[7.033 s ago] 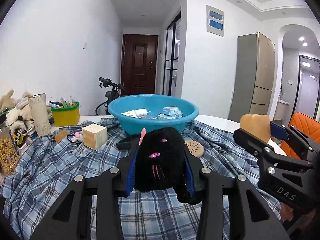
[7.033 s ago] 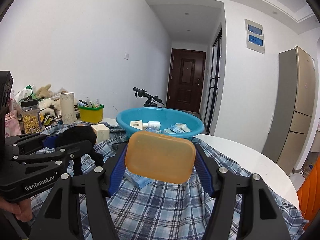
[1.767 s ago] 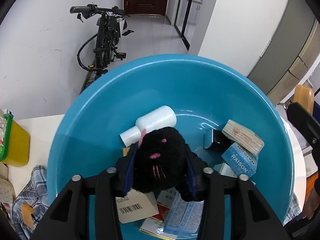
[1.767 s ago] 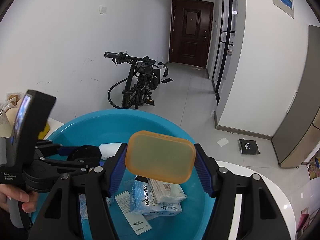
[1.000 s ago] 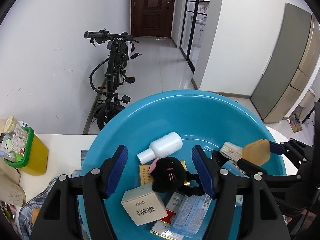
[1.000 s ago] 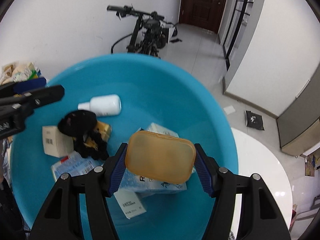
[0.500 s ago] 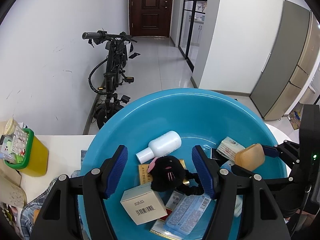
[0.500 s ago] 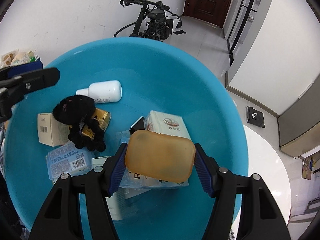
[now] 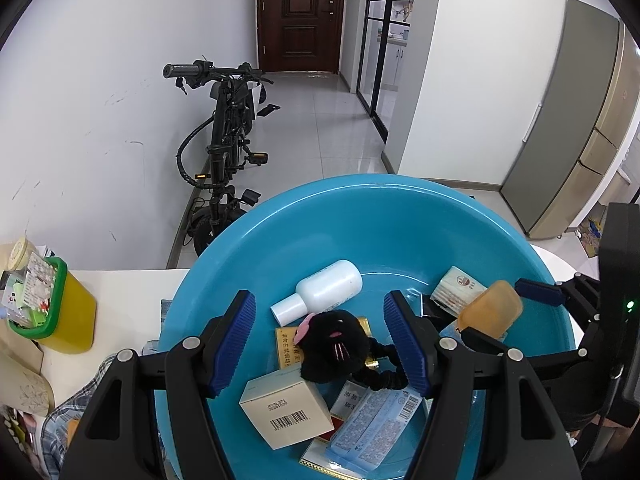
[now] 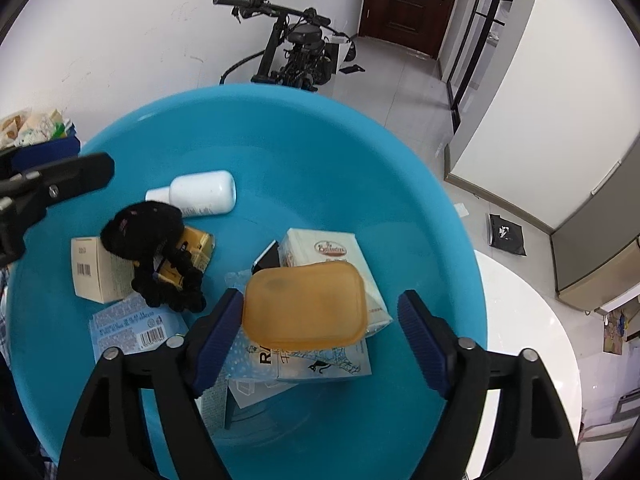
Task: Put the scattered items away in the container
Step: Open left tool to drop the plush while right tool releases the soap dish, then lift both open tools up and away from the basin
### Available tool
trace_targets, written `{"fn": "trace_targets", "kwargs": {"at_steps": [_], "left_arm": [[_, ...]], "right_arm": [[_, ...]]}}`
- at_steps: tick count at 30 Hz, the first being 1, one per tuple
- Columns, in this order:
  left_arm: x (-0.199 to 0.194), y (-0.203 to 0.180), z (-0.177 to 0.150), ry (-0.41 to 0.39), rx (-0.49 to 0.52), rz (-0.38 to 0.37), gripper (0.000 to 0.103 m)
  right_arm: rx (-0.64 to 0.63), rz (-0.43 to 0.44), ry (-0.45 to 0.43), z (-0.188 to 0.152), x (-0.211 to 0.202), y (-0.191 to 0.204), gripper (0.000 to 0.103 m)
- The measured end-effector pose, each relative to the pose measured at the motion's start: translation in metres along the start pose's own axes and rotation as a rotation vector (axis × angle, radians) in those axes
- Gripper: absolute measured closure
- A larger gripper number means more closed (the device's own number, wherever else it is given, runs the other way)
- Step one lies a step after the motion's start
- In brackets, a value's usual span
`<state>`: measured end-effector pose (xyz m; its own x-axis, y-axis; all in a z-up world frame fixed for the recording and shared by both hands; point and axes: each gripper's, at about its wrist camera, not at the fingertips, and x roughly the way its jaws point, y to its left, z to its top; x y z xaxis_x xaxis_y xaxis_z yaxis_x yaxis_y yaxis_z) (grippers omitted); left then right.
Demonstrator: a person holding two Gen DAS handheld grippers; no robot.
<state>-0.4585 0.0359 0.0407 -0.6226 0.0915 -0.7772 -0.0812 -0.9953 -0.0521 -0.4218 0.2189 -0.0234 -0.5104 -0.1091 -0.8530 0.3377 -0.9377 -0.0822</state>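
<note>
Right gripper: jaws spread wide over the blue basin. The orange soap-like bar sits between them, touching neither pad on the right side; at the left pad I cannot tell whether contact remains. It appears to be released and resting on the tissue packs at the basin's near-right part.

Left gripper: jaws wide and empty, held above the basin's near-left part. The black plush cat toy lies below them inside the basin, on a yellow packet and beside a cardboard carton, with a white bottle just beyond it.

Judgement: the drop-off step is at its close for both items. The next move calls for lifting both grippers straight up, clear of the rim, then turning back to the bench for whatever is left on the checked cloth at its near-left edge.

Obstructions: the two grippers stand close together over one basin and could knock each other on withdrawal. A yellow tub with a green rim stands at the bench's left edge. Beyond the bench, a bicycle leans by the wall; a dark door is farthest.
</note>
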Motion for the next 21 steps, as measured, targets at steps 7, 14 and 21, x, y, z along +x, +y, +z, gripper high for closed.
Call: {"fn": "trace_targets", "kwargs": {"at_steps": [7,14,21], "left_arm": [[-0.003,0.001,-0.001,-0.017,-0.002,-0.002,0.034],[-0.024,-0.002,-0.001,-0.152,0.002,0.022,0.034],[-0.074,0.000,-0.008,-0.451,0.001,0.021,0.016]], "right_arm": [[0.028,-0.018,-0.091,0.005,-0.014,-0.003,0.020],[0.085,-0.050,-0.302,0.011,-0.050,-0.009,0.010],[0.098,-0.082,-0.543,0.009,-0.099,-0.005,0.001]]}}
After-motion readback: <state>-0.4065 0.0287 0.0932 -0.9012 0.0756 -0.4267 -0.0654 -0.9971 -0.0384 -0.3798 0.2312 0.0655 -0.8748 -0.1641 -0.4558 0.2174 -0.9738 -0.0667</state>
